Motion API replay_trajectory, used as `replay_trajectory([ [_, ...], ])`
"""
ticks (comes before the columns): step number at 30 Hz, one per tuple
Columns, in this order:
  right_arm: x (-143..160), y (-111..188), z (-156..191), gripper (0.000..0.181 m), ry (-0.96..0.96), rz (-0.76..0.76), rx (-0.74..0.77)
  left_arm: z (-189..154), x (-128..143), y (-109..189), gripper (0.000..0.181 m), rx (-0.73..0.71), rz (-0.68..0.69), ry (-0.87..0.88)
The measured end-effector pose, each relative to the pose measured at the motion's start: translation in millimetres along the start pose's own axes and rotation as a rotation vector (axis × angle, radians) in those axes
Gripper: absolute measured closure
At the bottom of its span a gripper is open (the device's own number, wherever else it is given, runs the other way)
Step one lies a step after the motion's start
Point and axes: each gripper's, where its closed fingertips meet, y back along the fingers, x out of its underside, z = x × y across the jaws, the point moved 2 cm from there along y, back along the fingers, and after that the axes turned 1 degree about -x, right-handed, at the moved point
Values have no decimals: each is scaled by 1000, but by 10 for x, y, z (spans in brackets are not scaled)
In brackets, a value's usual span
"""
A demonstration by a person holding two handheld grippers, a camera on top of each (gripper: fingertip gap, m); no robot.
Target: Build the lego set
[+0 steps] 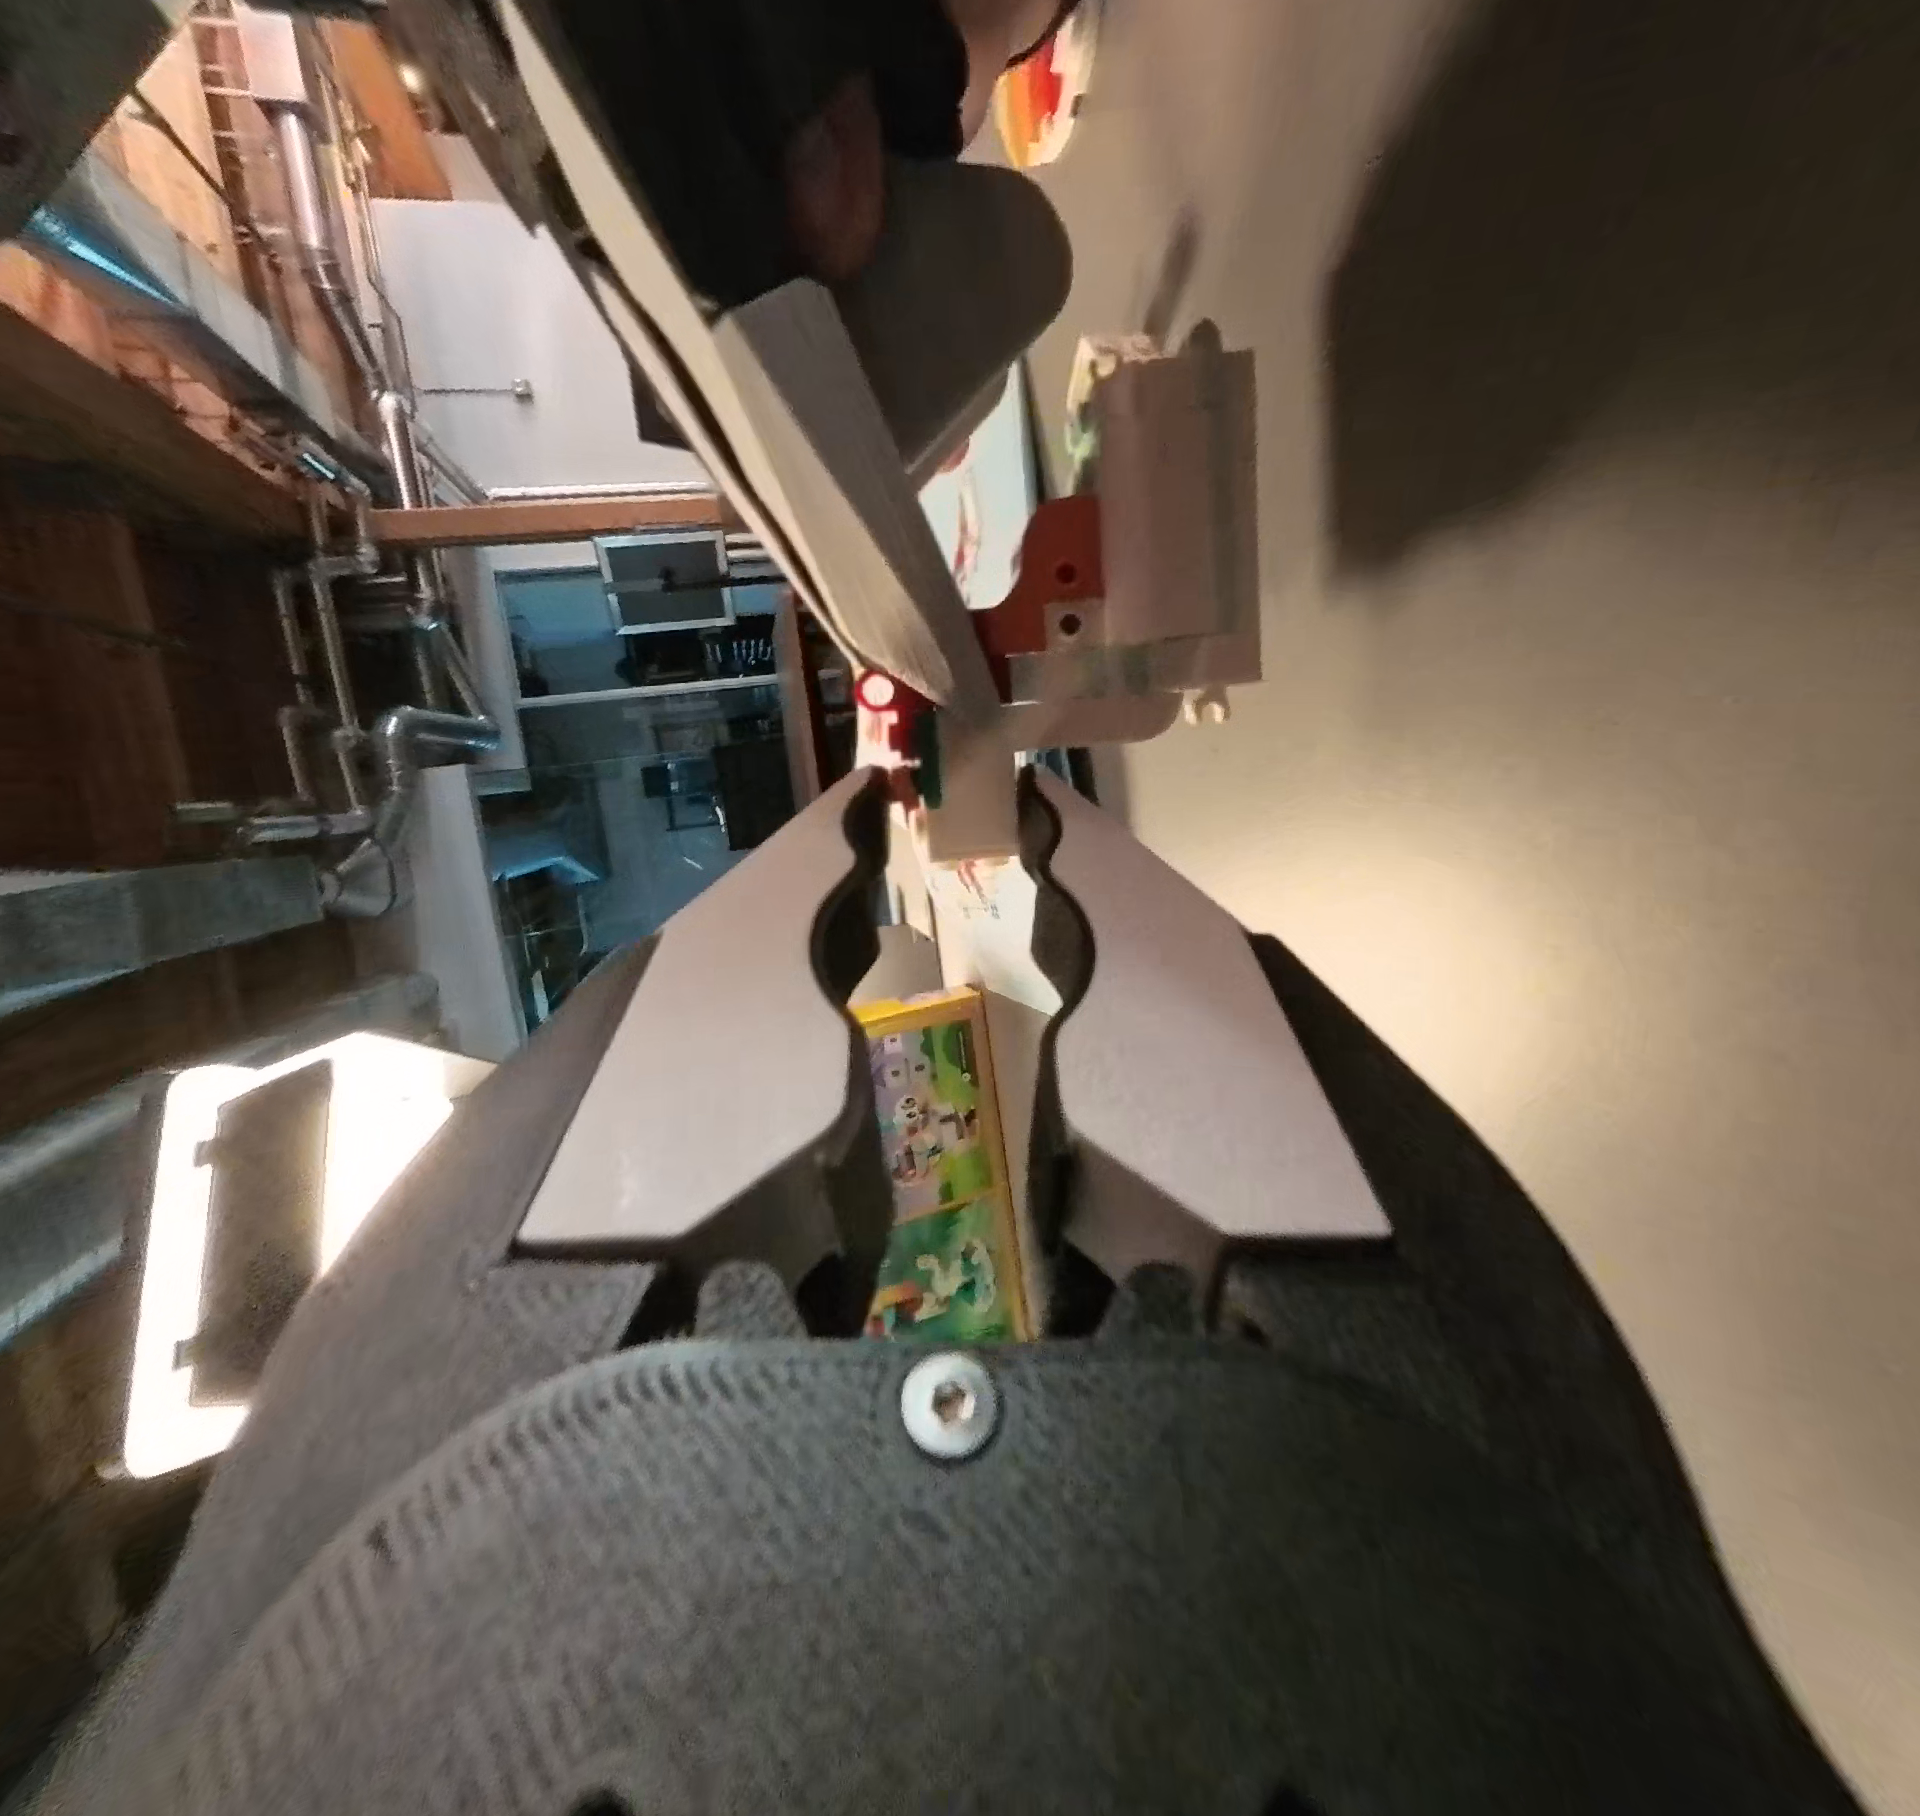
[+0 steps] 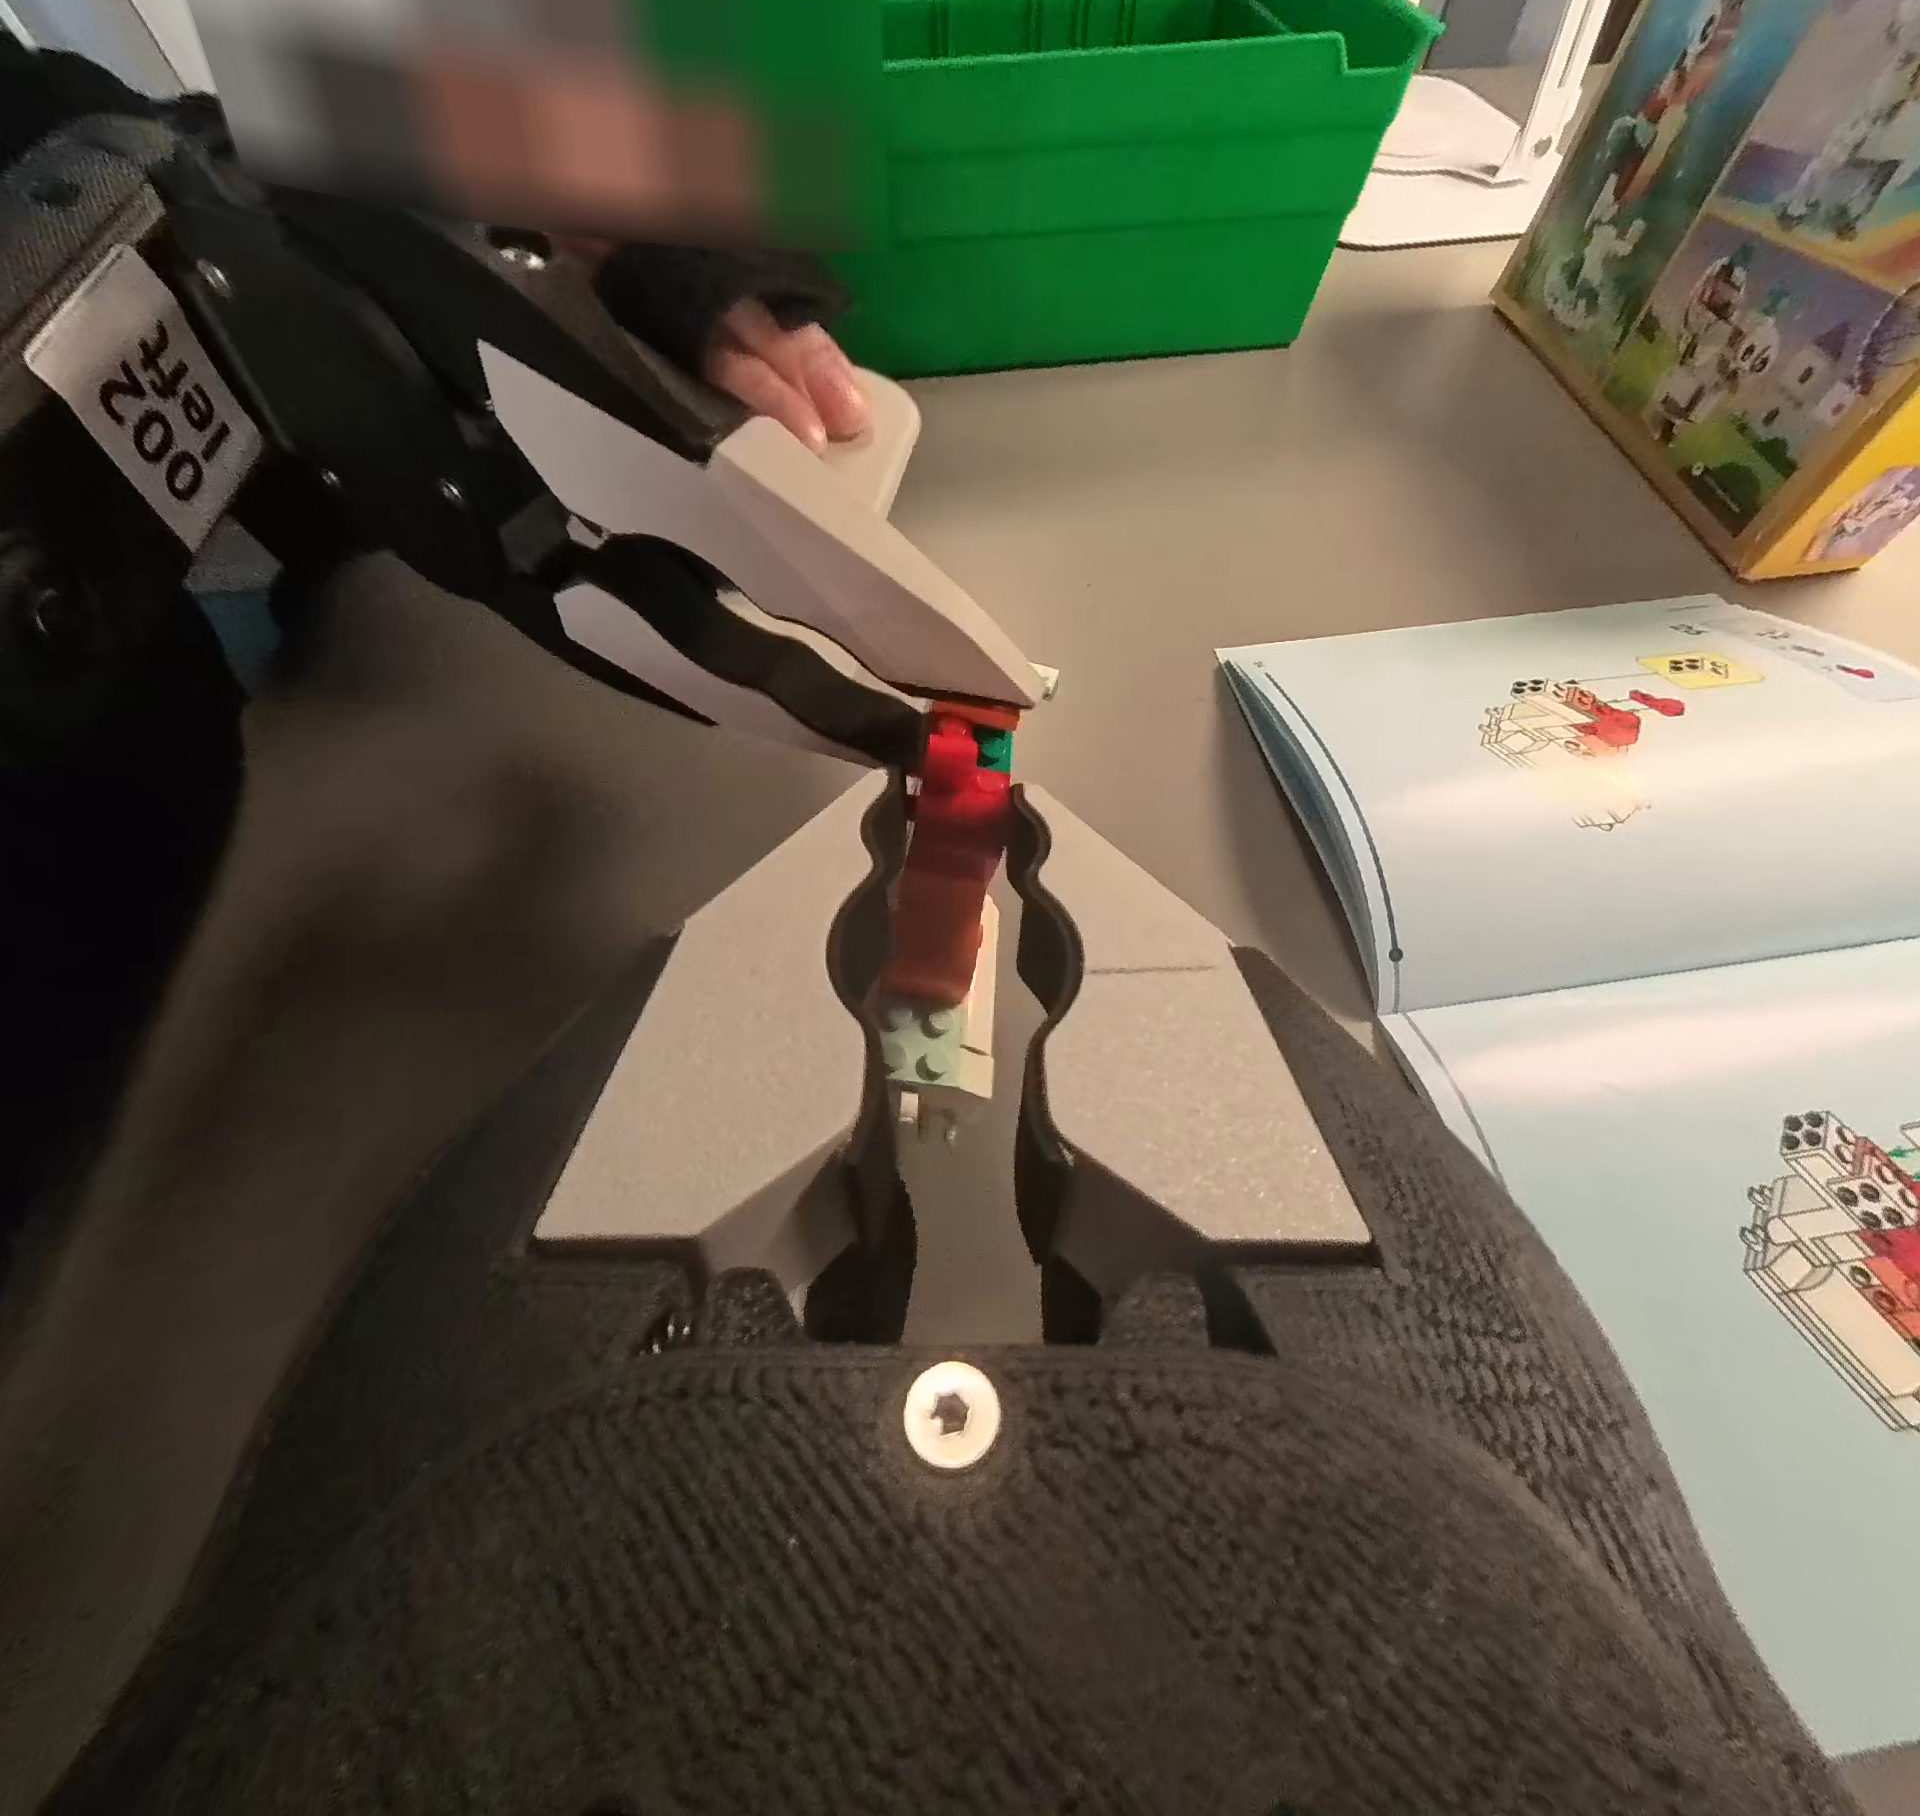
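Right gripper (image 2: 956,790) narrowed to a slim gap, tips pinching the red top end of the lego assembly (image 2: 940,935); brown section, pale green studded brick and white piece running back down the channel between the two grey fingers, raised above the grey table (image 2: 1143,519). Left gripper (image 2: 977,717) reaching in from the left side of the right wrist view, nearly closed, tips clamped on the far end of the same assembly, right where the red and small green bits sit. From the left wrist view, turned on its side: a white piece with a green edge caught between the left tips, the white and red bulk of the build just beyond, the other gripper's tip pressed in beside it. Bare fingertips of a hand (image 2: 774,353) in a black fingerless glove resting on the left gripper's upper finger. Behind on the table, a green plastic bin (image 2: 1091,239). At far right, the colourful set box (image 2: 1745,260) standing upright. Below it, the open instruction booklet (image 2: 1610,831) lying flat, pale blue pages with build drawings, just right of the right gripper
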Motion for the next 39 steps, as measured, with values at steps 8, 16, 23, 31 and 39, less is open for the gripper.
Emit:
replay_trajectory([
  [8, -33, 8, 27, 164, 3, -24, -18, 14, -6, 48, 157, 30, -94, 63],
  [16, -30, -8, 74, 164, 1, -15, -38, -19, -18, 90, 157, 80, -151, 65],
  [23, -77, 8, 136, 164, -6, -17, -77, 22, -56, 157, 158, 100, -191, -21],
  [31, -33, -13, 97, 164, -47, -11, -72, -41, -41, 94, 157, 132, -174, 97],
  [39, -1, -40, 111, 164, -45, 12, -73, -88, -45, 76, 147, 115, -152, 130],
])
